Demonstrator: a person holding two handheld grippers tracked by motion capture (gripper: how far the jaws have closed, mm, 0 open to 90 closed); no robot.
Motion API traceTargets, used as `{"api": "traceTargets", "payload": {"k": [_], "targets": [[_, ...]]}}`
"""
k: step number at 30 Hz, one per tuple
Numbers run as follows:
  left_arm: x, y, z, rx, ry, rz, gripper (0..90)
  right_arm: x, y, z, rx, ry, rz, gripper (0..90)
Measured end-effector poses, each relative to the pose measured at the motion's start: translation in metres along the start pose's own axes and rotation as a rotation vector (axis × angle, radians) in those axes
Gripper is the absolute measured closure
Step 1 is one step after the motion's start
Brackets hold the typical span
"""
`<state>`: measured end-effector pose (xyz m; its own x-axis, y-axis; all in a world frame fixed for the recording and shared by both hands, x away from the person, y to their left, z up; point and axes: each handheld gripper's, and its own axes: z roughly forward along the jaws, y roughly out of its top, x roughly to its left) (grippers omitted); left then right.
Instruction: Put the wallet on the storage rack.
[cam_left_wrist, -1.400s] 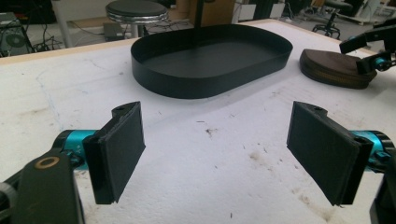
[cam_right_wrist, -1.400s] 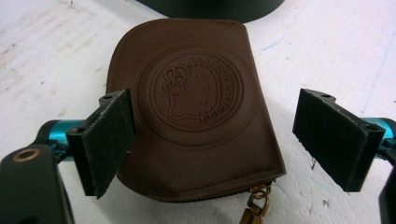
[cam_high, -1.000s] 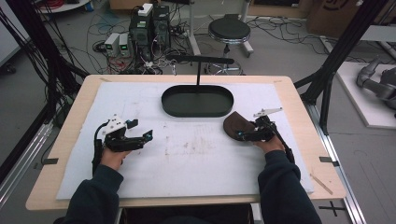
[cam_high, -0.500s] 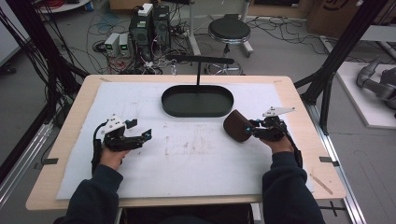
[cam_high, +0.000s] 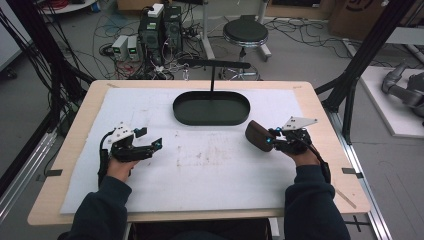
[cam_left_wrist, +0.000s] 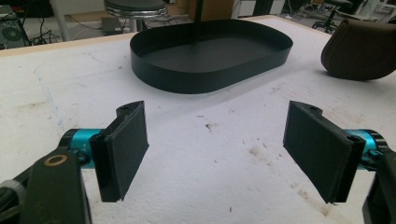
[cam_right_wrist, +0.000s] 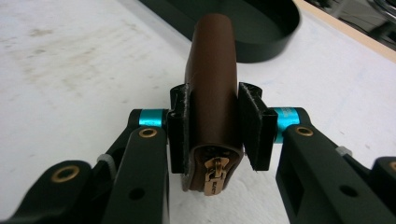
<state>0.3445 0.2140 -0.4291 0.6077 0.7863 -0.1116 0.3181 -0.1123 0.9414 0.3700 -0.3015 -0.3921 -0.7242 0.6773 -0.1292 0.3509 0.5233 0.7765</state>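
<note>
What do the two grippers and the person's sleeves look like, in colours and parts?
Both grippers are black. The left gripper and the right gripper each carry a pale grey three-cornered plate on top and a black cable trailing back. Their fingers are flat, black, rectangular pads on turquoise metal collars, with brass-coloured rivets in the black links. The sleeves are dark navy.

Brown pouch held tight

The right gripper (cam_right_wrist: 212, 126) squeezes a brown pouch (cam_right_wrist: 212, 84), its gold zipper (cam_right_wrist: 214, 175) facing us, near the black tray (cam_right_wrist: 261, 28).
</note>
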Motion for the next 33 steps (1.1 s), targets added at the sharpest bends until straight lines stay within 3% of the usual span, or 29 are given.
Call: {"api": "traceTargets", "payload": {"k": [6,10,12,17,21,25,28,33], "targets": [[0.0,0.0,0.0,0.002,-0.001,0.003,21.8,-0.001,-0.002,0.001,0.0,0.001,0.007,61.7],[0.0,0.0,0.0,0.001,-0.002,0.004,21.8,-0.002,-0.004,0.003,0.002,0.005,0.019,51.1],[0.0,0.0,0.0,0.0,-0.002,0.003,21.8,-0.003,-0.005,0.005,-0.009,-0.001,0.028,39.5],[-0.001,0.0,0.0,-0.001,-0.002,0.008,21.8,-0.003,-0.009,0.012,0.0,0.017,0.062,31.9],[-0.002,0.001,-0.001,-0.015,0.006,0.034,21.8,0.003,-0.007,0.021,0.033,0.022,0.034,34.9],[-0.004,0.003,-0.003,-0.048,0.019,0.058,19.8,0.005,-0.006,0.028,0.087,0.021,0.017,60.9],[-0.003,0.003,-0.004,-0.053,0.019,0.06,19.3,0.004,-0.004,0.028,0.081,0.012,0.024,63.8],[-0.003,0.003,-0.006,-0.054,0.022,0.058,19.3,0.007,0.006,0.026,0.032,0.046,0.045,64.2]]}}
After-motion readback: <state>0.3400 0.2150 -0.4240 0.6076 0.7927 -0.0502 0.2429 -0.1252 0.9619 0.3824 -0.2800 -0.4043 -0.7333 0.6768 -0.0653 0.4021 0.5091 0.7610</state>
